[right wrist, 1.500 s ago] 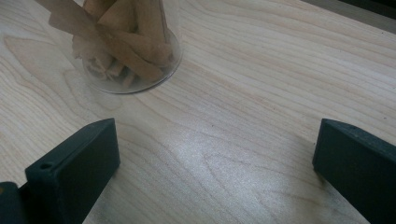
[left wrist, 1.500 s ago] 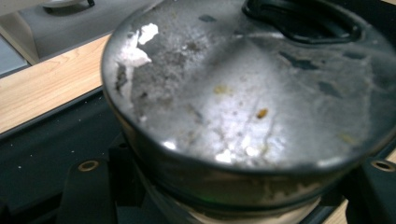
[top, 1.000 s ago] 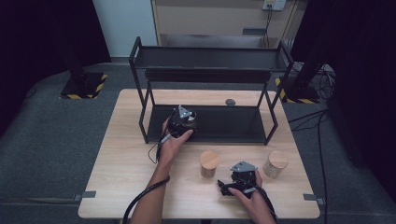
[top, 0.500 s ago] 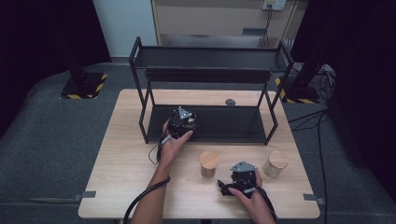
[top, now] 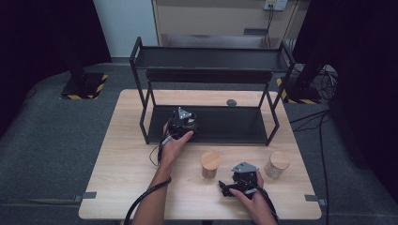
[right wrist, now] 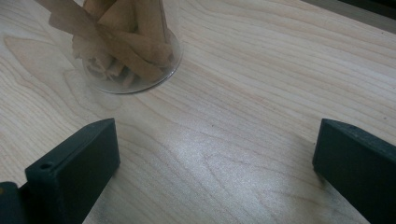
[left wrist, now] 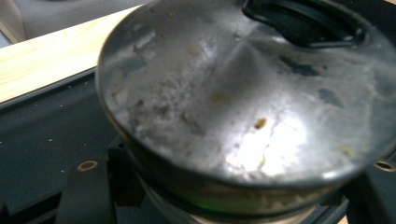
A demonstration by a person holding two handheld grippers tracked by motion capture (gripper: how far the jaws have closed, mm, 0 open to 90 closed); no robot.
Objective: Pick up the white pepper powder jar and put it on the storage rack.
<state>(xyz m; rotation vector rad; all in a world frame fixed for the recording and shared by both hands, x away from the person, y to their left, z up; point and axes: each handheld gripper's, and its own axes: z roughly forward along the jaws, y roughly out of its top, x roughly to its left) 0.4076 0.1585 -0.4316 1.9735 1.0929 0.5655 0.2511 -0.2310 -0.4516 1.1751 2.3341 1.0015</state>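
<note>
My left gripper [top: 184,123] reaches onto the lower shelf of the black rack [top: 234,126]. In the left gripper view its jaws [left wrist: 224,207] are shut on a jar just under its smudged metal lid [left wrist: 243,102], which has a black knob [left wrist: 303,23]. My right gripper [top: 225,188] rests low over the wooden table [top: 131,164], open, its black fingers [right wrist: 74,163] wide apart with bare wood between them. A glass jar of brown pieces [right wrist: 126,46] stands just beyond its tips, apart from them; in the high view it is the wooden-lidded jar [top: 210,164].
A second wooden-lidded jar [top: 276,165] stands at the table's right. A small dark round object [top: 231,102] lies on the table behind the rack. The rack's top shelf [top: 211,58] overhangs the lower one. A cable [top: 145,199] trails from the left hand.
</note>
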